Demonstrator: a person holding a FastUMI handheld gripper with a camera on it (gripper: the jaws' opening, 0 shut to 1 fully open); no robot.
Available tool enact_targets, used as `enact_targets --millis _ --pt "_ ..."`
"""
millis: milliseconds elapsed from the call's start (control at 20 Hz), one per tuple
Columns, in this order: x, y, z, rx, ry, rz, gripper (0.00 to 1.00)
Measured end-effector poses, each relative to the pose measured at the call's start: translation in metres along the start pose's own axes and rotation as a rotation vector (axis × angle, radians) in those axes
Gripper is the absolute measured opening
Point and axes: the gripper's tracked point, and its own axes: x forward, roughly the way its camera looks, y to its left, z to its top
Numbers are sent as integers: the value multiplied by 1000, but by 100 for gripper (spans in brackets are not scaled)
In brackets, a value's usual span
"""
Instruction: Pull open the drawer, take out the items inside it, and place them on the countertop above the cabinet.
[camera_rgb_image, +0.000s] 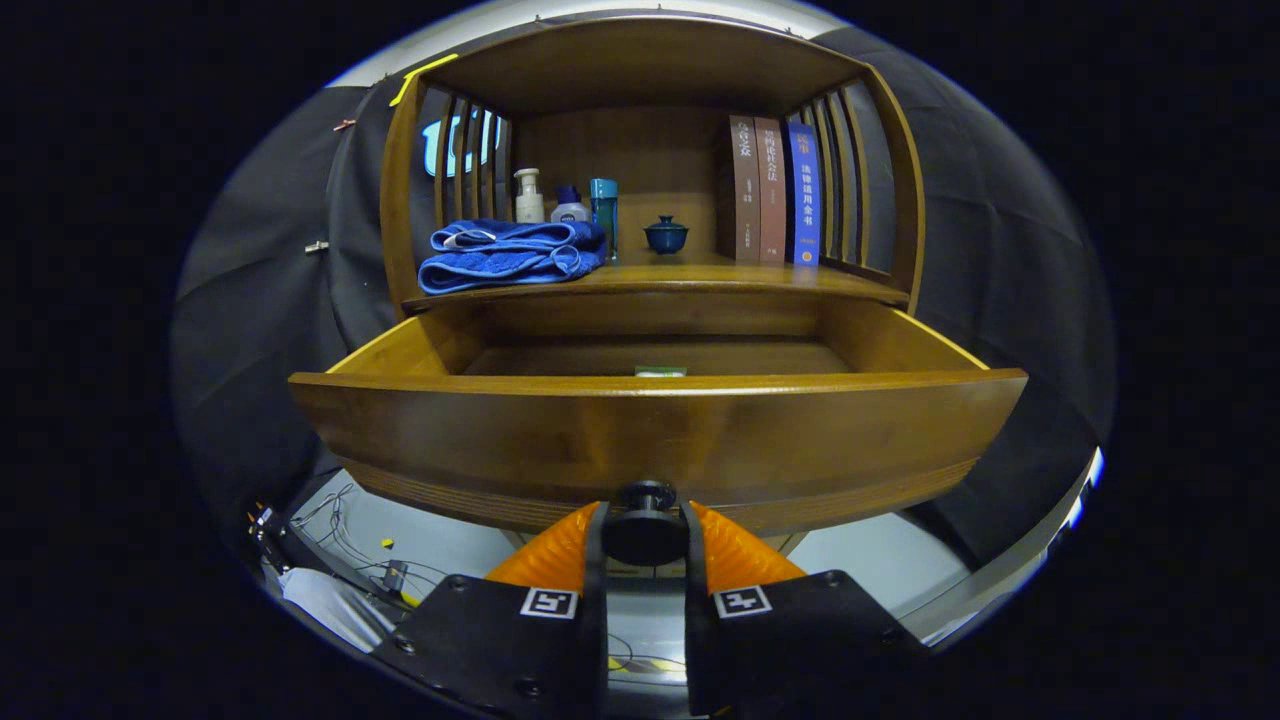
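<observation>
Staged home corner inside recording booth. Wooden cabinet (650, 290) with open shelf holds household things: folded blue towel (510, 255), toiletry bottles (565, 205), small lidded cup (666, 235), three upright books (772, 190). Black cloth wall (1000, 250) behind, loose cables (350, 545) on pale floor below: set-up, not lived-in room.

The drawer (650, 430) and cabinet (640, 70) are glossy varnished wood. The knob (645, 525) looks like smooth dark plastic. The blue towel (510, 255) is soft terry cloth; the small lidded cup (666, 235) is glazed ceramic.
</observation>
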Motion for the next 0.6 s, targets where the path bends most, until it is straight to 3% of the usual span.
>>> enact_targets --millis 250,600 --pt "-16 1 -10 21 17 -3 34" --pt "-23 -3 -17 -3 45 -22 42"
